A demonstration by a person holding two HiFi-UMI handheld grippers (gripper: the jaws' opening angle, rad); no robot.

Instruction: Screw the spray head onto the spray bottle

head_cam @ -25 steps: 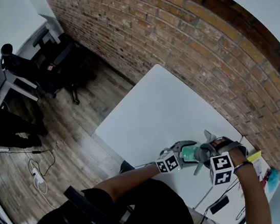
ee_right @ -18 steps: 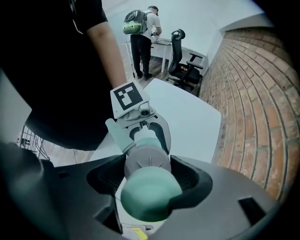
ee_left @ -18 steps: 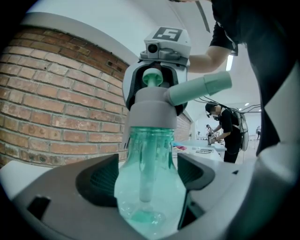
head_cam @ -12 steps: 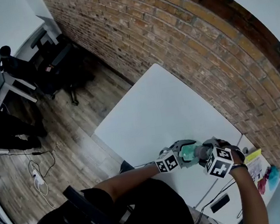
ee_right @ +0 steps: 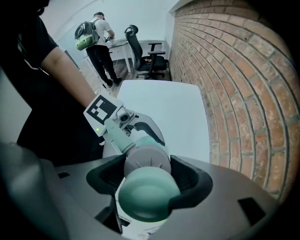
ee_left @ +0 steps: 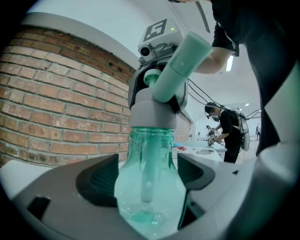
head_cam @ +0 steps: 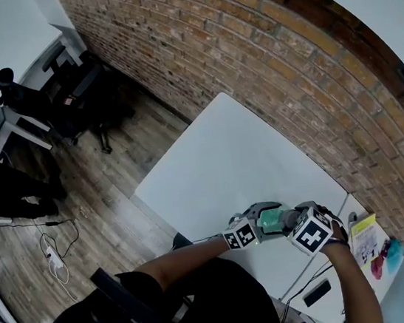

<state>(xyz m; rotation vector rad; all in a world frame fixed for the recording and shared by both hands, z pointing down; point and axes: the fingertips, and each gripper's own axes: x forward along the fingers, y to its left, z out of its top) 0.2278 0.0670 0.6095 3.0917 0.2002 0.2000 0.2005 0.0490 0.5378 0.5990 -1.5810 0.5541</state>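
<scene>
Squarely, right gripper [ee_right: 147, 180] clasps spray head [ee_right: 148, 199] (atop bottle [ee_left: 150, 187]).

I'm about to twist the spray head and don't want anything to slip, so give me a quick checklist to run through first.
1. Left gripper clamped on the spray bottle: ok, both pads press its sides.
2. Right gripper clamped on the spray head: ok, the jaws close round its grey collar.
3. Head seated on the bottle's neck: ok, the collar sits over it, in line.
4. Dip tube inside the bottle: ok.
5. Thread fully tight: cannot tell.
</scene>
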